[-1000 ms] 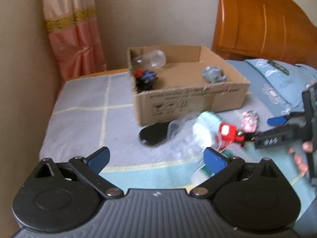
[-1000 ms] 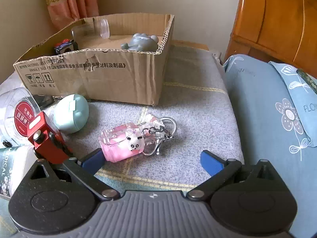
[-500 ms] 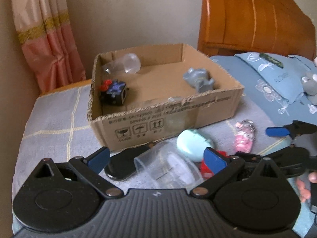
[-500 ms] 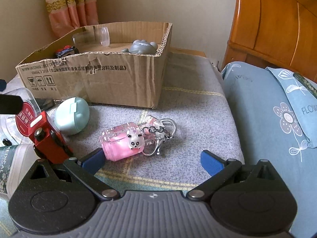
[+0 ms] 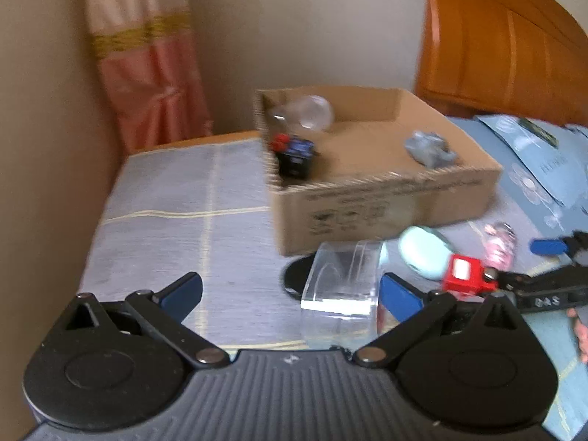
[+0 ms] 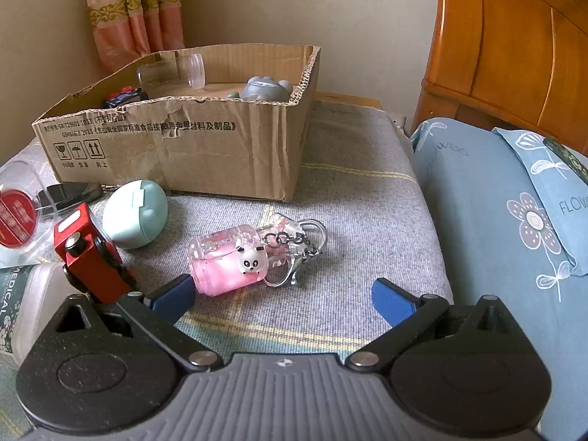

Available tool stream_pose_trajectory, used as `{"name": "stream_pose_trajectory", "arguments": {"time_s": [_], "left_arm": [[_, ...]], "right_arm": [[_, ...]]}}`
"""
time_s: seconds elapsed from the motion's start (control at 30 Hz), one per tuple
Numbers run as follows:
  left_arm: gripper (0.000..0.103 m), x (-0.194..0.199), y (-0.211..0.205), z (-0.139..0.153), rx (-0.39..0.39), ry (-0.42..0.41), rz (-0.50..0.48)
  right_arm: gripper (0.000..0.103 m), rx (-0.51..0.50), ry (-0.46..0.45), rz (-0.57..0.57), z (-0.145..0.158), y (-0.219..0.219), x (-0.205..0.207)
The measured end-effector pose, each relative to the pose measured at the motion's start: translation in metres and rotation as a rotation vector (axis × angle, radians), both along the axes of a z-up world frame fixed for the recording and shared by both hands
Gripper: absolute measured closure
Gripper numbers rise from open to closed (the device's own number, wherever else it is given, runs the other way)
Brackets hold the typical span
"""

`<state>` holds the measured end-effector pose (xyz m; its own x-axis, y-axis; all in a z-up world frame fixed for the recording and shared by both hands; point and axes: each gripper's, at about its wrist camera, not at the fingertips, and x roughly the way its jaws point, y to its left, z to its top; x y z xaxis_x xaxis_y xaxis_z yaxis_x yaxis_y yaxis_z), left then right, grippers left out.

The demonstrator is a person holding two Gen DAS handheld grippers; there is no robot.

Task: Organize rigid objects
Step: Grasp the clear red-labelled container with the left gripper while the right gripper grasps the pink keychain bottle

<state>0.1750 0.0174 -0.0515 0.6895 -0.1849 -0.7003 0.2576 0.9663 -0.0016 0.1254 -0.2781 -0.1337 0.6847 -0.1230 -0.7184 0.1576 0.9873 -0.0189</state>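
The left gripper [image 5: 290, 292] is nearest, with its two blue fingers wide apart and nothing between them. Just past its right finger lies a clear plastic tub [image 5: 341, 286] on its side on the grey blanket [image 5: 176, 228]. A flat black thing [image 5: 294, 275] peeks out from behind the tub.

The right gripper [image 6: 281, 299] also has its fingers wide apart and holds nothing. Just past its left finger lies a little pink bottle [image 6: 228, 257] with a tiny panda and a metal clip on it. To the left of the bottle is a red block [image 6: 88, 253], touching the left side of the gripper. A white bottle [image 6: 25, 305] with a green label lies at the near left edge.

A bit farther, a pale green egg-shaped case [image 6: 135, 218] sits beside the red block. Behind it stands the cardboard box [image 6: 205, 147]. Inside the box are a clear jar [image 6: 172, 73] at the far left, a dark cube [image 6: 123, 96] with red dots at the near left, and a grey toy [image 6: 262, 90] on the right.

On the right is a blue pillow [image 6: 477, 198]. Far back are a wooden headboard [image 6: 514, 44] and a pink curtain [image 6: 128, 11].
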Motion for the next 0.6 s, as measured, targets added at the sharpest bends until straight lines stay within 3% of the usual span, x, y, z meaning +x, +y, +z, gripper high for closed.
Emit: {"name": "stream_pose_trajectory", "arguments": {"time_s": [0.17, 0.37, 0.6], "left_arm": [[0.001, 0.005, 0.014, -0.001, 0.028, -0.001, 0.058], [0.001, -0.011, 0.017, -0.006, 0.0, -0.055, -0.072], [0.001, -0.015, 0.012, -0.028, 0.053, -0.01, -0.163]], "right_arm": [[0.0, 0.001, 0.008, -0.001, 0.001, 0.0, 0.0], [0.0, -0.001, -0.004, 0.044, 0.0, 0.0, -0.006], [0.0, 0.002, -0.013, 0.167, 0.001, 0.005, -0.021]]}}
